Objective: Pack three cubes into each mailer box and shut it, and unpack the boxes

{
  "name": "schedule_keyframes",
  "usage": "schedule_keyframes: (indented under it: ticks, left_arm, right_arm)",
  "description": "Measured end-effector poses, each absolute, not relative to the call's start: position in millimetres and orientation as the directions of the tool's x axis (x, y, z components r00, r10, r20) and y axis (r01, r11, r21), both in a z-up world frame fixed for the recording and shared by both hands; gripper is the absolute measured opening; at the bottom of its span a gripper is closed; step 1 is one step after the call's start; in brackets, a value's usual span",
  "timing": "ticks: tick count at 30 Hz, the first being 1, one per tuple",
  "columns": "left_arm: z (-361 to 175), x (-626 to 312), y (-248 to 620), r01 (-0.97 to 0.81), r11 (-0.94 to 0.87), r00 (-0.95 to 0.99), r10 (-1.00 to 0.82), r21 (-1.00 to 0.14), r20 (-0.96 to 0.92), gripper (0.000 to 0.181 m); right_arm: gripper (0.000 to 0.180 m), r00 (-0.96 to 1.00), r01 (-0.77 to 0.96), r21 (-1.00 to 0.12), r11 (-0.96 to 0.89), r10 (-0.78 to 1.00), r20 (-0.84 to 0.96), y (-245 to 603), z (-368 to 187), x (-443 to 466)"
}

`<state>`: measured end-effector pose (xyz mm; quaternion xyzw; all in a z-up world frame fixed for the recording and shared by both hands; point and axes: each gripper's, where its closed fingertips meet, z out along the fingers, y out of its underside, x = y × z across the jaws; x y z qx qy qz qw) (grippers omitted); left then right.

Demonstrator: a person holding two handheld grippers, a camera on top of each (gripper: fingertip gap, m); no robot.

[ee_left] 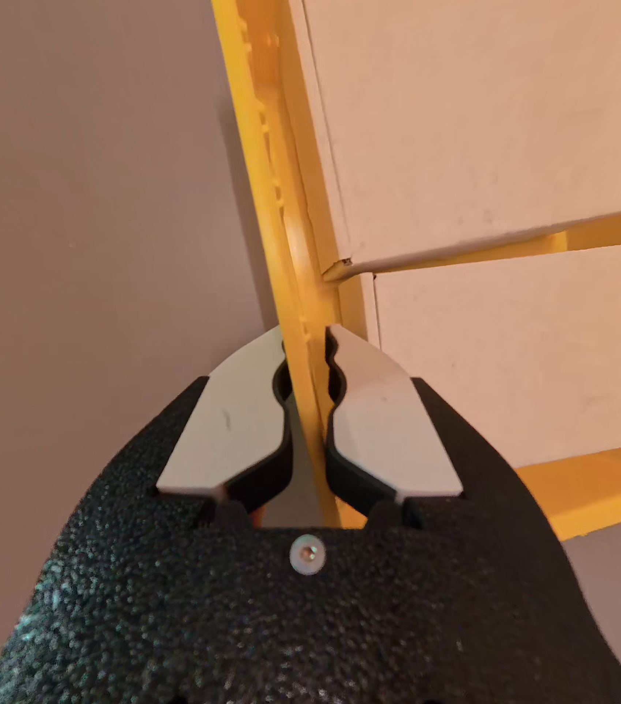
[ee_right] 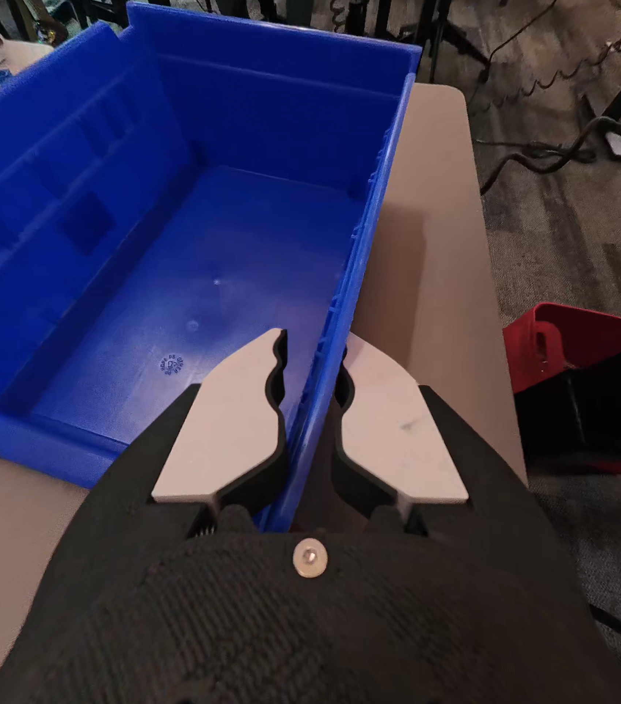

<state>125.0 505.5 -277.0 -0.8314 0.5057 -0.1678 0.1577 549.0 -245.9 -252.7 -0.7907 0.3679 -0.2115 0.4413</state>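
Yellow plastic bin (ee_left: 343, 449): your left gripper (ee_left: 304, 335) is pinched on its side wall, one grey finger (ee_left: 232, 411) outside against the tan tabletop (ee_left: 91, 228), the other inside the bin. Wall runs straight up between the jaws, contact on both sides.

Inside the yellow bin, two white cardboard mailer boxes (ee_left: 472, 114), both with lids down. Far box sits tilted, its near corner overlapping the top of the near white mailer box (ee_left: 510, 362). Strip of yellow floor shows between them on the right. No cubes visible in either view.

Your right gripper (ee_right: 314, 343) is clamped the same way on the right side wall of a blue plastic bin (ee_right: 194, 266): one finger inside, one outside over the table. Nothing lies in the blue bin.

Red container (ee_right: 568, 343) on the carpet, off the table's right edge.
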Motion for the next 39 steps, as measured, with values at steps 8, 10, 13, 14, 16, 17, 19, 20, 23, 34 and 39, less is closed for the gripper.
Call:
schedule_keyframes:
  ticks: [8, 10, 13, 14, 16, 17, 19, 20, 23, 34, 39]
  left_arm:
    - [-232, 117, 532, -0.848, -0.141, 0.298, -0.924, -0.511, -0.239, 0.078]
    - [-215, 112, 528, -0.897, 0.009, 0.175, -0.911, -0.442, -0.374, 0.096]
    - [-205, 122, 491, -0.884, 0.299, -0.140, -0.903, -0.359, -0.406, 0.098]
    - [-205, 127, 474, -0.855, 0.384, -0.238, -0.887, -0.348, -0.396, 0.098]
    - [-209, 136, 440, -0.793, 0.520, -0.403, -0.839, -0.317, -0.366, 0.105]
    - [-214, 140, 426, -0.764, 0.575, -0.474, -0.808, -0.294, -0.350, 0.106]
    - [-229, 142, 401, -0.720, 0.653, -0.593, -0.755, -0.235, -0.280, 0.104]
    - [-236, 145, 393, -0.710, 0.673, -0.628, -0.738, -0.207, -0.248, 0.102]
    - [-255, 156, 385, -0.685, 0.715, -0.684, -0.697, -0.137, -0.215, 0.109]
    - [-284, 161, 394, -0.688, 0.724, -0.716, -0.689, -0.048, -0.115, 0.120]
    - [-289, 160, 396, -0.692, 0.719, -0.714, -0.694, -0.057, -0.091, 0.123]
  right_arm:
    - [0.064, 0.510, -0.285, -0.797, -0.533, -0.788, 0.345, -263, -231, 545]
    - [0.093, 0.570, -0.241, -0.771, -0.590, -0.728, 0.380, -258, -218, 515]
    - [0.111, 0.729, -0.189, -0.797, -0.574, -0.625, 0.277, -217, -207, 457]
    - [0.115, 0.789, -0.171, -0.815, -0.554, -0.573, 0.223, -195, -205, 436]
    - [0.115, 0.882, -0.118, -0.860, -0.497, -0.450, 0.139, -150, -200, 395]
    - [0.115, 0.915, -0.103, -0.882, -0.460, -0.392, 0.097, -127, -198, 376]
    - [0.115, 0.961, -0.081, -0.916, -0.393, -0.273, 0.032, -86, -197, 343]
    - [0.114, 0.970, -0.072, -0.930, -0.359, -0.244, 0.019, -68, -197, 332]
    - [0.114, 0.970, -0.090, -0.933, -0.348, -0.244, -0.003, -24, -203, 315]
    - [0.116, 0.853, -0.076, -0.871, -0.485, -0.485, 0.195, -6, -210, 328]
    - [0.116, 0.799, -0.072, -0.854, -0.514, -0.543, 0.259, -11, -211, 338]
